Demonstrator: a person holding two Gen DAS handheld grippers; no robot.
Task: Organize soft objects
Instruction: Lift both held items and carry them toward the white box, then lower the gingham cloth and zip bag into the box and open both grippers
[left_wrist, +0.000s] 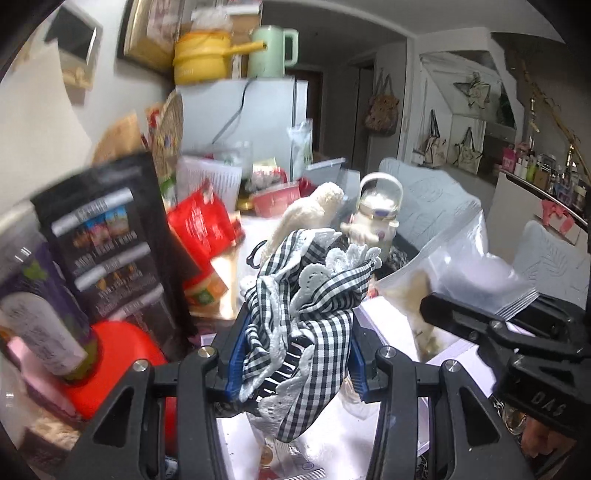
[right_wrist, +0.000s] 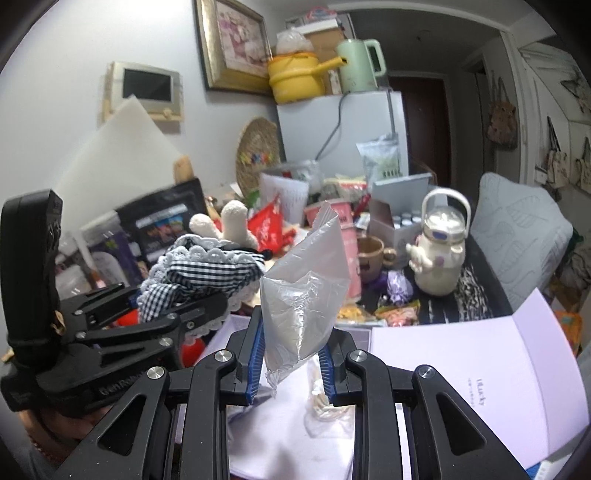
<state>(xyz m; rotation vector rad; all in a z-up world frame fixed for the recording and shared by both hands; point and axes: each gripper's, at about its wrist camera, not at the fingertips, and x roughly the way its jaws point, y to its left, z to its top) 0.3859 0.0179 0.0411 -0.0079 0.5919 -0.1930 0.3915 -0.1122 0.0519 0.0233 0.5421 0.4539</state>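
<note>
- Cluttered counter (right_wrist: 436, 314), white open box (right_wrist: 480, 369) in front.
- Left claw (left_wrist: 291, 354) clamps black-and-white gingham cloth with white lace trim (left_wrist: 306, 295), bunched, held above the box.
- Right claw (right_wrist: 291, 365) pinches clear crinkled plastic zip bag (right_wrist: 303, 295), upright beside it.
- Judgement: mid-task; cloth not yet bagged, cream plush toy (right_wrist: 229, 221) left on the counter.

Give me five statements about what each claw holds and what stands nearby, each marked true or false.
1. The left claw is shut on a black-and-white checked cloth. True.
2. The right claw is empty. False: it grips a clear plastic bag.
3. A yellow pot sits on the white fridge. True.
4. The cloth is plain red. False: it is checked with white lace trim.
5. The cream kettle-shaped bottle lies on its side. False: it stands upright.
</note>
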